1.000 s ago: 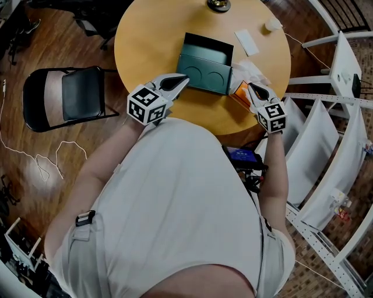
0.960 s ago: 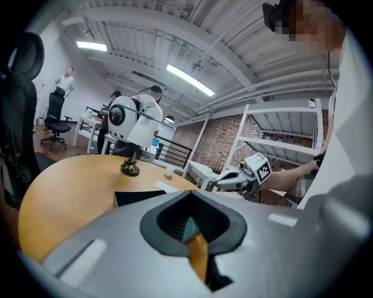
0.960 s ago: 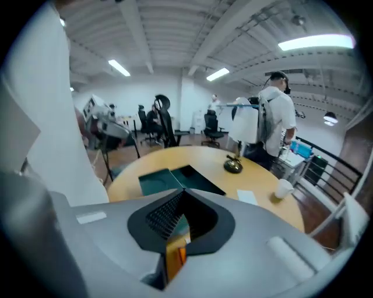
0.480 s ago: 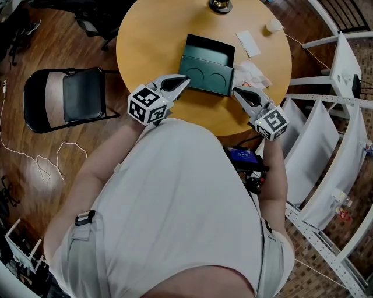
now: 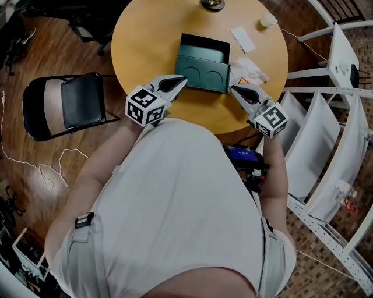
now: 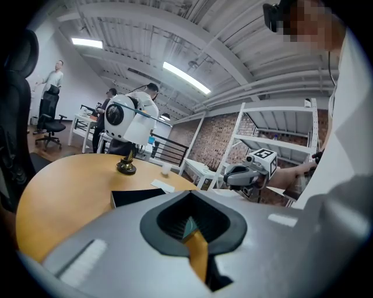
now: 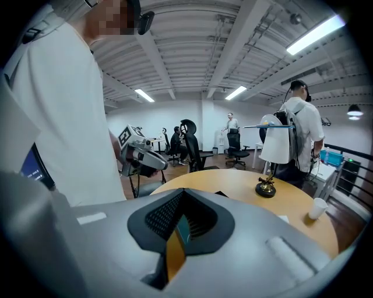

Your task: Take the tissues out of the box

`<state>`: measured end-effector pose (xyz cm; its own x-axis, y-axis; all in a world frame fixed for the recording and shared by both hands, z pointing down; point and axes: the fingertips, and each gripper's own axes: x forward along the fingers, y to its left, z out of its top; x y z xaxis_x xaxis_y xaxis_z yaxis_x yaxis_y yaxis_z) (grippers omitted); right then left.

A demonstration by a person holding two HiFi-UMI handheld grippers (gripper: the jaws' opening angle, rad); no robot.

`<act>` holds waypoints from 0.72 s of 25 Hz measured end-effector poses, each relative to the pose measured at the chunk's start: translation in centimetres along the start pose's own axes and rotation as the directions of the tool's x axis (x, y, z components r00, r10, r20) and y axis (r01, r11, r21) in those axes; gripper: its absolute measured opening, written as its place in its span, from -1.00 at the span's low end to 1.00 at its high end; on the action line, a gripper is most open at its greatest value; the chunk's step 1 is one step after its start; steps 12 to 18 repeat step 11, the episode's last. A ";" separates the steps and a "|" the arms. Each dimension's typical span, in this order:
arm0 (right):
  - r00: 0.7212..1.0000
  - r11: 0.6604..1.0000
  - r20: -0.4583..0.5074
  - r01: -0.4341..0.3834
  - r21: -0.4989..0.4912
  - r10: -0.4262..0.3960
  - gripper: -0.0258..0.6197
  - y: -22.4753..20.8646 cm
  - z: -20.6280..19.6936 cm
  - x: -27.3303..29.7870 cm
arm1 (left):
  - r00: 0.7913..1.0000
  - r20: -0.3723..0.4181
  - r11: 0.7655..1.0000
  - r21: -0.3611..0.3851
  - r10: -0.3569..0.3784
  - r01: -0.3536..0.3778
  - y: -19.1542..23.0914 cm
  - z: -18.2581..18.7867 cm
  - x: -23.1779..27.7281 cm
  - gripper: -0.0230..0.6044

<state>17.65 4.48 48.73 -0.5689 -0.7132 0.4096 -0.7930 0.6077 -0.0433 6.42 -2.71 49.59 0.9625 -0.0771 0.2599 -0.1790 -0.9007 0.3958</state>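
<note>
A dark green box (image 5: 201, 71) stands open on the round wooden table (image 5: 145, 41). White crumpled tissues (image 5: 249, 68) lie on the table just right of the box. My left gripper (image 5: 179, 82) is shut and empty, its tip at the box's near left corner. My right gripper (image 5: 235, 89) is shut and empty too, pointing at the box's near right corner, just short of the tissues. In the left gripper view the closed jaws of the left gripper (image 6: 190, 221) fill the foreground, with the box's dark flap (image 6: 137, 197) beyond. The right gripper view shows the right gripper (image 7: 178, 233) the same way.
On the far side of the table are a lamp base (image 5: 213, 4), a paper cup (image 5: 267, 21) and a white card (image 5: 242, 39). A black folding chair (image 5: 64, 105) stands left of the table. White shelving (image 5: 326, 116) runs along the right.
My right gripper has swung left, away from the spot beside the tissues toward the box's near right corner. The left gripper has stayed where it was.
</note>
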 end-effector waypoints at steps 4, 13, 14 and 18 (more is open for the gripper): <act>1.000 1.000 -0.009 0.018 0.001 -0.018 -0.92 0.4 -0.1 -0.4 | 1.000 -0.004 1.000 0.000 -0.020 0.020 -0.5 -0.2 -0.1 -0.93; 0.999 0.994 -0.007 -0.045 -0.096 0.044 -0.92 -4.0 3.2 2.4 | 0.990 0.111 0.996 0.023 0.082 -0.085 2.7 4.1 0.2 -0.93; 0.999 0.994 -0.007 -0.045 -0.096 0.044 -0.92 -4.0 3.2 2.4 | 0.990 0.111 0.996 0.023 0.082 -0.085 2.7 4.1 0.2 -0.93; 0.999 0.994 -0.007 -0.045 -0.096 0.044 -0.92 -4.0 3.2 2.4 | 0.990 0.111 0.996 0.023 0.082 -0.085 2.7 4.1 0.2 -0.93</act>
